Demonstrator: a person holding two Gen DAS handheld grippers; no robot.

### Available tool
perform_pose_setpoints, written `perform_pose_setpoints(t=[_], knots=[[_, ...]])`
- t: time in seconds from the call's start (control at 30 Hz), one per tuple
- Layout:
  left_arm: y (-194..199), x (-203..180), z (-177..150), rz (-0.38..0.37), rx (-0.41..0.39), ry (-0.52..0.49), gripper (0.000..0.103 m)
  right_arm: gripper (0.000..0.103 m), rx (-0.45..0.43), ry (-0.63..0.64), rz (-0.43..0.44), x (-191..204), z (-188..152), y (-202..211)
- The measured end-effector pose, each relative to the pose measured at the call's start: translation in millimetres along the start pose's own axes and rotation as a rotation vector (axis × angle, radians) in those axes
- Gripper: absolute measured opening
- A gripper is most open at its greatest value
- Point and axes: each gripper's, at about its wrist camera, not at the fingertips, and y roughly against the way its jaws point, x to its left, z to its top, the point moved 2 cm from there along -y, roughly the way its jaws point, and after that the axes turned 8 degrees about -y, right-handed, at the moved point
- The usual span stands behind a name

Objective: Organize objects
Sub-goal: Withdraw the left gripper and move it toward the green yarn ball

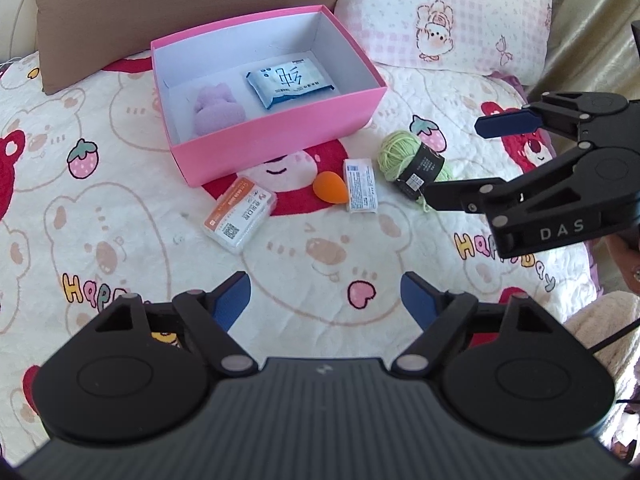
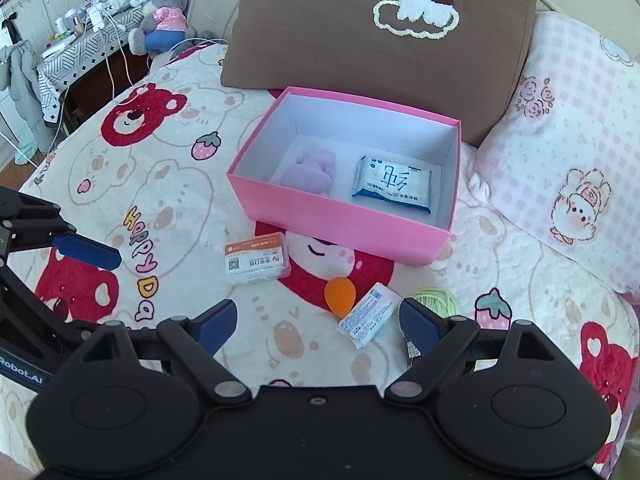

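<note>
An open pink box [image 1: 280, 148] [image 2: 340, 224] stands on the bed and holds a purple plush toy [image 1: 218, 110] [image 2: 308, 172] and a blue-white tissue pack [image 1: 289, 83] [image 2: 392, 185]. In front of it lie an orange-labelled clear case [image 1: 240, 214] [image 2: 257, 262], an orange egg-shaped sponge [image 1: 330, 187] [image 2: 340, 295], a small white box [image 1: 361, 185] [image 2: 370, 314] and green yarn [image 1: 410, 157] [image 2: 436, 300]. My left gripper [image 1: 326, 302] is open and empty, short of the items. My right gripper [image 2: 318, 320] [image 1: 468, 160] is open and empty, just short of the sponge and white box.
A brown pillow [image 2: 380, 40] lies behind the box and a pink checked pillow [image 2: 572, 184] to its right. The bed has a bear-print cover [image 1: 100, 208]. A side table with clutter and plush toys [image 2: 160, 4] stands far left.
</note>
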Motion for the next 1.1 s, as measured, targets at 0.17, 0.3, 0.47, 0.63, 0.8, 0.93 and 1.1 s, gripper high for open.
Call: perform_pose_setpoints(t=[0.17,0.3,0.47,0.63,0.8,0.93,1.1], knots=[[-12.9,-5.4,-6.4,0.008,0.034,-0.009,0.082,0.091,0.018,-0.01,-0.007,-6.7,-14.4,-2.2],[-21.1,-6.8,-8.8,-0.001,0.049,0.008,0.083,0.091,0.022,-0.001,-0.034,-11.0,-29.0,-4.5],[-37.4,-14.3,-8.6,-0.01,0.065,-0.001,0.083,0.091,0.033,0.021,-0.057,-16.7,-45.1,-8.0],[-55.2,-29.6,-9.7,-0.012,0.071,-0.055,0.083,0.091,0.043,0.025,-0.072,-22.5,-58.4,-11.9],[-70.9,-35.7,-9.0,-0.052,0.089,-0.033,0.083,0.091,0.03,0.015,-0.058,-32.9,-69.4,-16.8],[-82.5,-37.7,-7.3,-0.1,0.108,-0.008,0.083,0.091,-0.012,-0.013,-0.045,-48.3,-76.2,-21.5],[-96.5,-36.8,1.9,-0.094,0.101,0.006,0.083,0.091,-0.071,-0.069,-0.014,-68.9,-84.9,-28.9]])
